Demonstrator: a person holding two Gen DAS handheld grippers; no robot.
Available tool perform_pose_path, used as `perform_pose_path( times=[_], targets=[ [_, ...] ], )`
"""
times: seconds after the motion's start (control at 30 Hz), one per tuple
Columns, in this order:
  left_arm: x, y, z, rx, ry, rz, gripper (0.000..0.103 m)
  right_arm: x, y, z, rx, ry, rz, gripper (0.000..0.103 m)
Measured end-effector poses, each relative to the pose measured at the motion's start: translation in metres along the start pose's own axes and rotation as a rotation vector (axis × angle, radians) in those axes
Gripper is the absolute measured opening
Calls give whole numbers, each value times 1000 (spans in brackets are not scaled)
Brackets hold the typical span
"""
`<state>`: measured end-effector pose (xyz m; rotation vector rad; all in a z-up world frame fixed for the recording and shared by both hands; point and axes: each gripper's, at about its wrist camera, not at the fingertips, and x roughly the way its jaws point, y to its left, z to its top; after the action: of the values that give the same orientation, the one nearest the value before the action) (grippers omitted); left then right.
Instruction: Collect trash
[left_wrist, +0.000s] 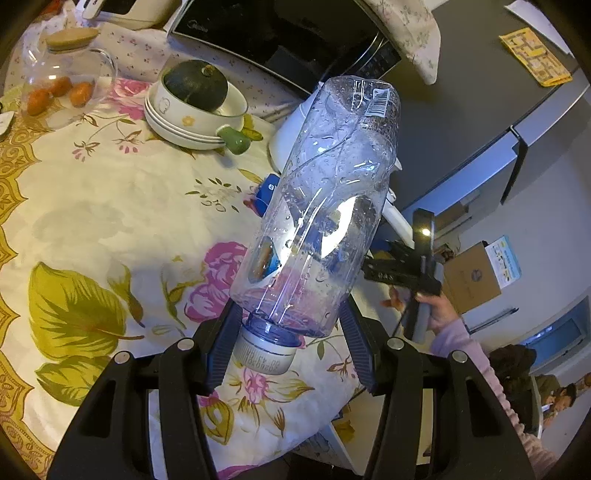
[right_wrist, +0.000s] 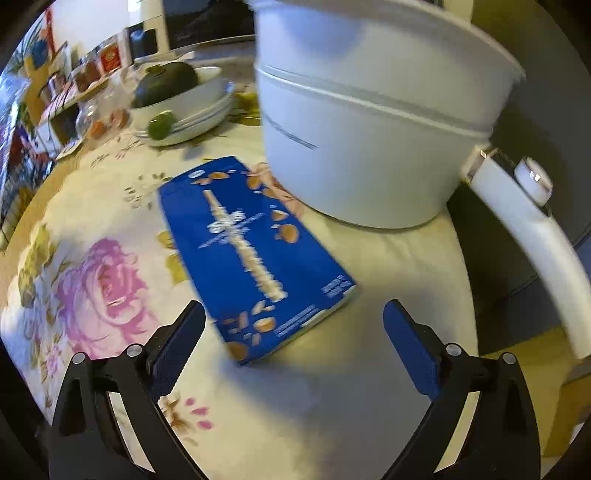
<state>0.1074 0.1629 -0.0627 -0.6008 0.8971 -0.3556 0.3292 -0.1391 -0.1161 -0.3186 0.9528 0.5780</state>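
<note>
My left gripper is shut on a clear empty plastic bottle near its white-capped neck and holds it up over the flowered tablecloth. My right gripper is open and empty just above the table, its fingers either side of the near end of a flat blue carton printed with nuts. The carton lies on the cloth against a white pot. The right gripper also shows in the left wrist view, held in a hand beyond the bottle.
A large white pot with a long handle stands behind the carton. Stacked bowls with a dark squash, a glass jar with oranges and a microwave sit at the back. Cardboard boxes lie off the table's right edge.
</note>
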Motion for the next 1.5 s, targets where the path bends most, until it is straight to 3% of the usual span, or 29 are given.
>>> perform_pose_path(
  times=[0.23,0.3,0.37,0.43,0.53,0.63,0.77,1.0,1.2,1.3,1.5],
  targets=[
    [14,5,1,-23,35,6,54,25,3,10,35,1,116,96],
    [15,5,0,-22,40,6,54,25,17,7,28,30,187,96],
    [12,4,0,-21,33,1,54,21,40,0,-36,75,228,95],
    [7,4,1,-22,22,-3,54,9,80,-18,-179,121,237,94],
    [-3,4,3,-29,-4,-13,54,-4,122,-36,-299,124,109,94],
    [-11,5,3,-32,-22,-20,54,-4,122,-22,-156,100,-2,95],
    [-24,5,5,-35,-51,-30,54,2,124,14,20,87,-14,96],
    [-43,15,13,-60,-85,-45,54,68,145,58,163,287,-202,96],
    [-56,20,18,-74,-114,-55,54,81,138,74,281,310,-212,96],
    [-59,22,20,-80,-124,-54,54,77,139,72,318,297,-202,88],
    [-58,26,20,-96,-126,-38,54,56,157,52,291,252,-219,87]
  ],
)
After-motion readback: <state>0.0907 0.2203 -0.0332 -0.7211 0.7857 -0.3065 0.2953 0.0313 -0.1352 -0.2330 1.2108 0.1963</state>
